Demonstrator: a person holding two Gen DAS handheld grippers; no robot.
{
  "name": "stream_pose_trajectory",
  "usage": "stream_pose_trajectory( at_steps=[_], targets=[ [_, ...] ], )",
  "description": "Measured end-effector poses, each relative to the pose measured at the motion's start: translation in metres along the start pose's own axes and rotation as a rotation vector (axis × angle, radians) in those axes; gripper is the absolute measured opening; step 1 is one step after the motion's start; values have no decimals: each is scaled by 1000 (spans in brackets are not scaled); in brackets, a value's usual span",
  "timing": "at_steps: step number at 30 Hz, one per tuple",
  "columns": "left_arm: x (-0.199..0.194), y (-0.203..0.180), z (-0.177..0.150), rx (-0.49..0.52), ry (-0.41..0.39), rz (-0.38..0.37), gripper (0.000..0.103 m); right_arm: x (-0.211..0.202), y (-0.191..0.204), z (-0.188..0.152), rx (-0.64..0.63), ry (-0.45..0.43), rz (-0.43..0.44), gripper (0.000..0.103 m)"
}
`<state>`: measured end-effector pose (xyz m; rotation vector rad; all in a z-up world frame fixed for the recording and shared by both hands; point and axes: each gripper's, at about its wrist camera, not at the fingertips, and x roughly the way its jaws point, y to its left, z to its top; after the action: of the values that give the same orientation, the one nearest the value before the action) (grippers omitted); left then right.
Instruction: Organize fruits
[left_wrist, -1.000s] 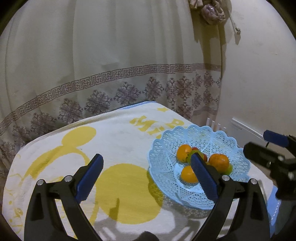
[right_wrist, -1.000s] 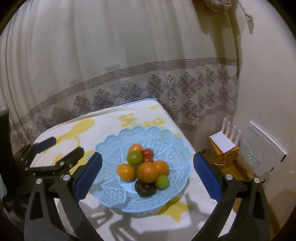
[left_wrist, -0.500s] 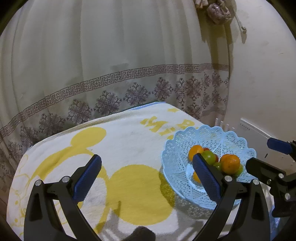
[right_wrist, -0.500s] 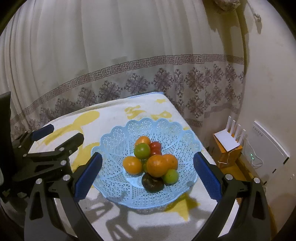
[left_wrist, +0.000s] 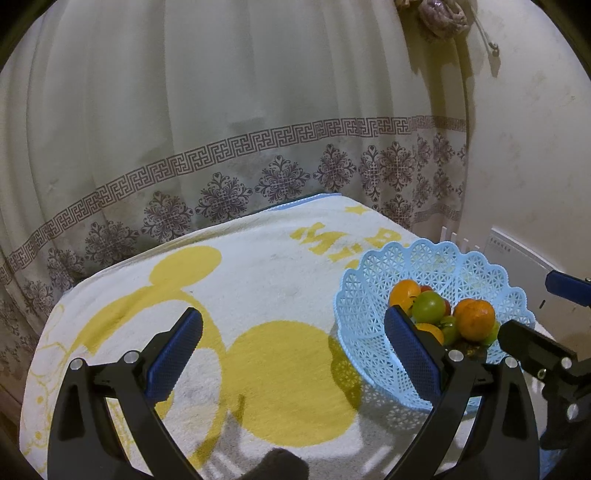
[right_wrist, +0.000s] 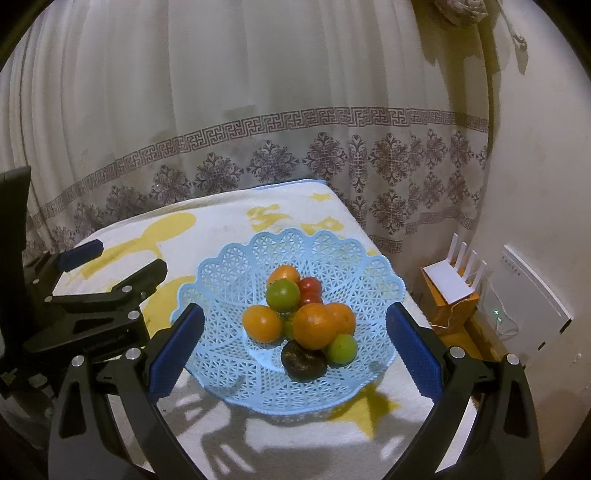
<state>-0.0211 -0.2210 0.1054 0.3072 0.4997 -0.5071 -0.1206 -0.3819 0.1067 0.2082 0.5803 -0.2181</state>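
A light blue lattice basket (right_wrist: 236, 273) sits on the right part of a towel-covered table and holds several fruits: oranges (right_wrist: 314, 325), a green one (right_wrist: 283, 294), red ones (right_wrist: 309, 285) and a dark one (right_wrist: 303, 360). My right gripper (right_wrist: 293, 350) hovers open just in front of the basket, nothing between its fingers. My left gripper (left_wrist: 293, 350) is open over the bare towel, left of the basket (left_wrist: 364, 295); its right finger overlaps the basket rim in its own view. The left gripper also shows at the left edge of the right wrist view.
The white towel (left_wrist: 258, 280) with yellow print covers the whole table. A patterned curtain (left_wrist: 221, 147) hangs close behind. On the floor at the right stand a white router (right_wrist: 452, 280) on an orange box and a white wall unit (right_wrist: 532, 306).
The left gripper has drifted left and back, so the basket sits further right in its view. The right gripper has come closer to the basket, now larger and more centred. Both stay open.
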Motion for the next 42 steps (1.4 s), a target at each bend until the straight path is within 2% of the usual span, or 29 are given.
stream_pose_trajectory(
  at_steps=[42],
  targets=[
    [6,-13,-8,66,5,15,98,10,0,-14,-12,29,-15,100]
  ],
)
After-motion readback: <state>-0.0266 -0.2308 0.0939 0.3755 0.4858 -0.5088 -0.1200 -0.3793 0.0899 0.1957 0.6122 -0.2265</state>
